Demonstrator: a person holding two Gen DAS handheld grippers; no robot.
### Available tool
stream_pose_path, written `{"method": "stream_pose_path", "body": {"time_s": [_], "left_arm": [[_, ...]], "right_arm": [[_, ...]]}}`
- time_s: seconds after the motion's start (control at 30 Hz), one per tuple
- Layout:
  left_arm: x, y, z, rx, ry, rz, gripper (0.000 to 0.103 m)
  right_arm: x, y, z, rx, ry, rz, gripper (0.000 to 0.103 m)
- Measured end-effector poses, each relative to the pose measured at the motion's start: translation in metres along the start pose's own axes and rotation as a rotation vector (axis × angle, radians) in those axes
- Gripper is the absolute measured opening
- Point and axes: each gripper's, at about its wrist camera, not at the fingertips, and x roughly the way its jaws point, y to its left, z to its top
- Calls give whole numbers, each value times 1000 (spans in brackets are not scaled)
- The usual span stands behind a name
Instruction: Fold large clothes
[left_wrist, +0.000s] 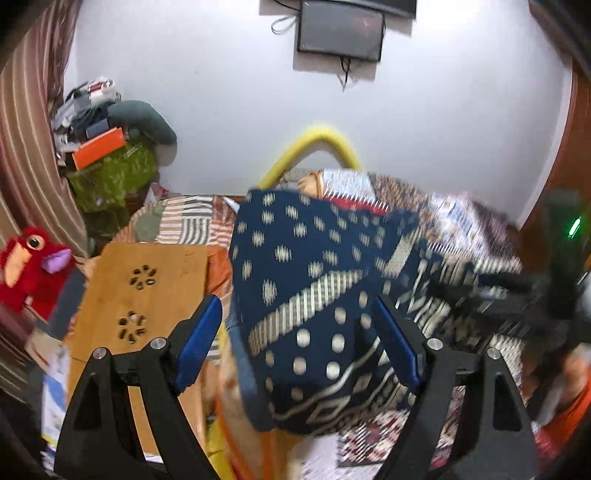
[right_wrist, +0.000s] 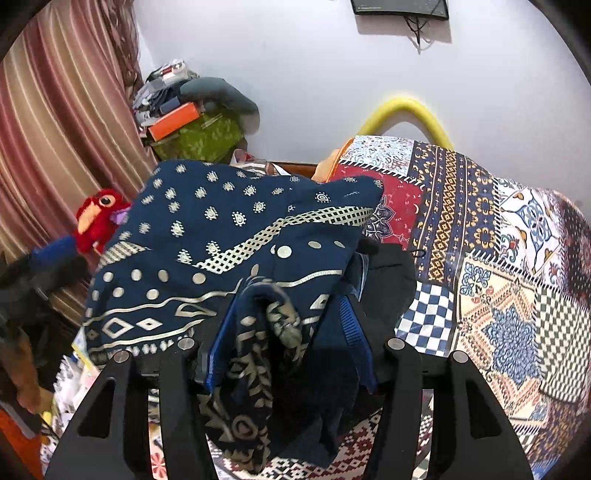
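The navy garment lay heaped on the patchwork bedspread, hiding much of the bed; a red plush bird and wooden tray sat leftward; the left gripper gaped wide, pads clear of cloth; the right gripper stood part-open with a fold bunched between its fingers, grip uncertain.

A navy garment with cream dots and bands lies bunched on the patchwork bedspread.
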Motion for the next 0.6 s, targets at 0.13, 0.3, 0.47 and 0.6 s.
{"method": "stream_pose_path", "body": {"time_s": [0.13,0.3,0.47,0.6], "left_arm": [[-19,-7,-10,-15,-35,43,83],[-79,-16,-8,-68,-158,-16,83],[-160,-39,-8,-34,-303,-39,83],[-227,-66,-24,4,-416,-77,83]], "right_arm": [[-37,5,-3,-28,-60,-15,52],[-107,14,-14,-59,-158,24,52],[-185,39,-32,-123,-302,32,52],[-249,59,-56,-151,-427,62,52]]}}
